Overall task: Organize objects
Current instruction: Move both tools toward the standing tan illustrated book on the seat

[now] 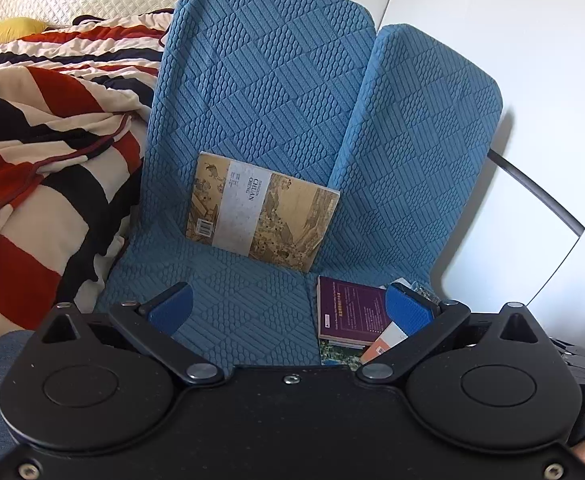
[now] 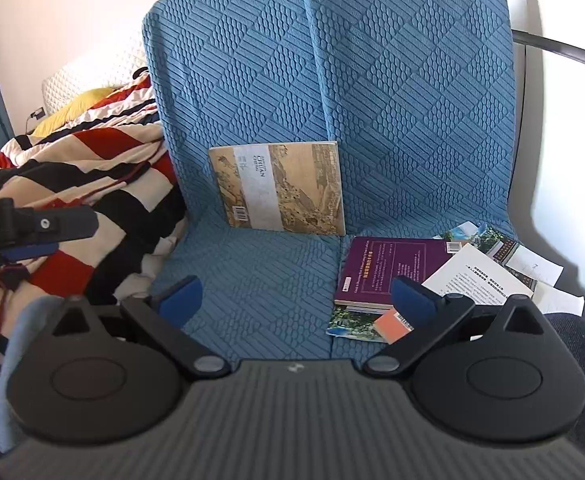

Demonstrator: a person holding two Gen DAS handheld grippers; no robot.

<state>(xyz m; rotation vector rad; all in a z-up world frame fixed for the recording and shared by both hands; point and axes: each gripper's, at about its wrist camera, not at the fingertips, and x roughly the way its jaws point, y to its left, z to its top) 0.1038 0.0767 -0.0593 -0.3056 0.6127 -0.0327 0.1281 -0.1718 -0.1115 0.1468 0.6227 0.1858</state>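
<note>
A tan book with a painted landscape cover (image 1: 262,210) (image 2: 282,186) stands on edge against the backrest of the left blue seat cushion (image 1: 236,304) (image 2: 252,280). On the right seat lies a loose pile: a purple book (image 1: 348,308) (image 2: 388,270) on top, a white printed sheet (image 2: 476,274), a landscape booklet (image 2: 352,322) and an orange-edged one (image 2: 390,324). My left gripper (image 1: 290,312) is open above the seat front, its right finger over the pile's edge. My right gripper (image 2: 296,300) is open too, holding nothing.
A red, black and cream striped blanket (image 1: 40,152) (image 2: 92,176) is heaped on a bed to the left. White wall (image 1: 492,0) and a dark curved bar (image 1: 540,192) stand behind the cushions. The other gripper's body (image 2: 32,224) shows at the left edge of the right wrist view.
</note>
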